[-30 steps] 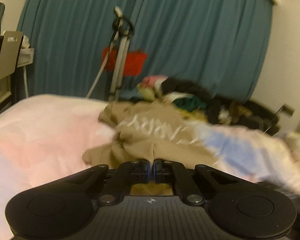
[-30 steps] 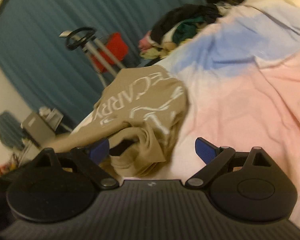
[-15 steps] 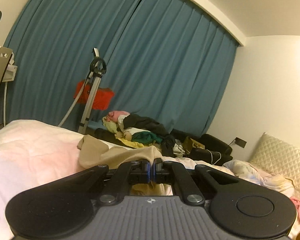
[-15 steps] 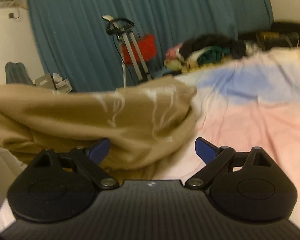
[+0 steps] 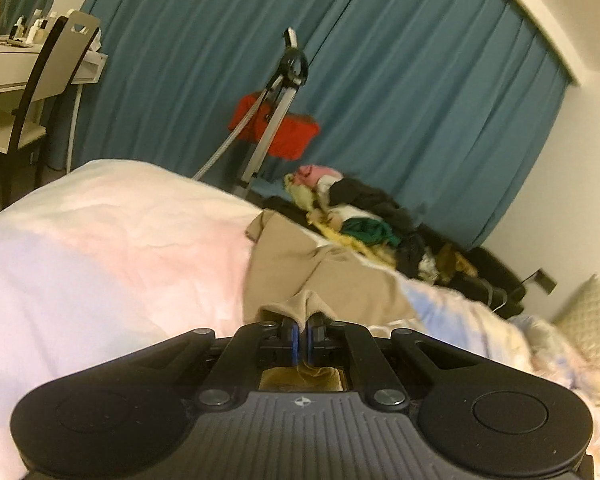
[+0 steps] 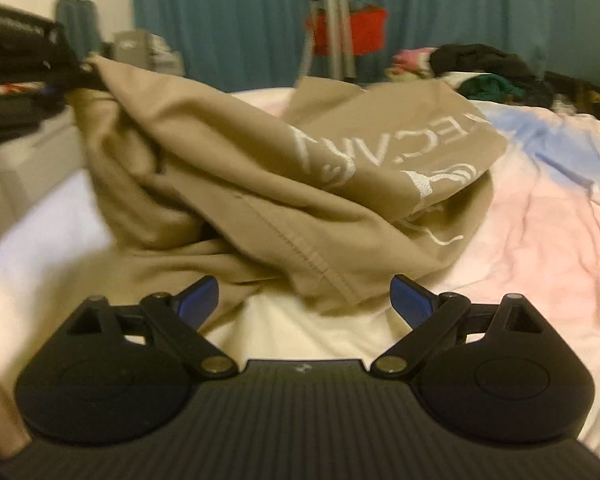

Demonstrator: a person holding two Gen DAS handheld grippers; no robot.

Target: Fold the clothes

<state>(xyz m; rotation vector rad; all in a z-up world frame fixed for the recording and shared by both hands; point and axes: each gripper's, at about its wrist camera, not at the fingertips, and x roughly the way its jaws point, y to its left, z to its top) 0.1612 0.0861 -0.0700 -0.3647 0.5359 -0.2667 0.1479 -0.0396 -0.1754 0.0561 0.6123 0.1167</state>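
Observation:
A tan T-shirt [image 6: 268, 184] with white lettering lies bunched on the bed. One part of it is pulled up to the upper left, where my left gripper [image 6: 80, 76] holds it. In the left wrist view my left gripper [image 5: 301, 330] is shut on a pinch of the tan shirt [image 5: 324, 276], which trails away over the bed. My right gripper [image 6: 304, 300] is open and empty, just in front of the shirt's stitched hem, with the hem's corner lying between the blue fingertips [image 6: 410, 300].
The bed has a pastel pink, blue and white cover [image 5: 100, 248]. A pile of mixed clothes [image 5: 352, 216] lies at the far side by the teal curtain [image 5: 380, 100]. A stand with a red bag [image 5: 276, 128] is behind the bed. A chair and desk [image 5: 32, 80] stand far left.
My left gripper, still holding the shirt, has dropped and tilted back toward the bed. The right gripper has moved in closer to the shirt's hem; the shirt is stretched up to the left.

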